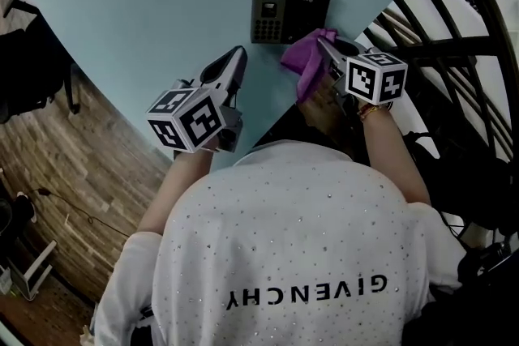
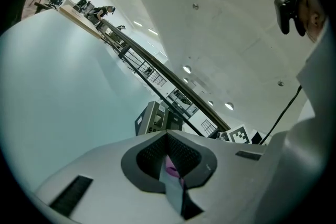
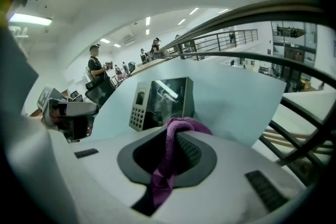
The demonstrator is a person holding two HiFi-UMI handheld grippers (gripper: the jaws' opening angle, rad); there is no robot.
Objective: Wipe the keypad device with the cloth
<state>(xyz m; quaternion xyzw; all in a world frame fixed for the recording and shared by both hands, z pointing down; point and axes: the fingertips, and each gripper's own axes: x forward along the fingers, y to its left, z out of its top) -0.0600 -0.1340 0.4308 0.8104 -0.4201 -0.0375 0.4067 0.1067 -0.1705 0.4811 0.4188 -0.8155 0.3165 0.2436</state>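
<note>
Pinching cloth [image 1: 304,67], right hand-held gripper [image 1: 326,46] — keypad device [image 1: 289,13] beside, railing [image 1: 448,51] beyond

Pale blue table [image 1: 146,4], keypad device [image 1: 289,14] lying on it (near one edge)

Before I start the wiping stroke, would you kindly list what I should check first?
1. Cloth clamped in right gripper: ok, jaws shut on it.
2. Cloth touching keypad device: cannot tell; it hangs at the device's near right corner.
3. Device's face uncovered: ok.
4. Left gripper out of the wiping path: ok; jaws together, holding nothing, left of the cloth.
5. Device braced: not ok; the left gripper is apart from it.
</note>
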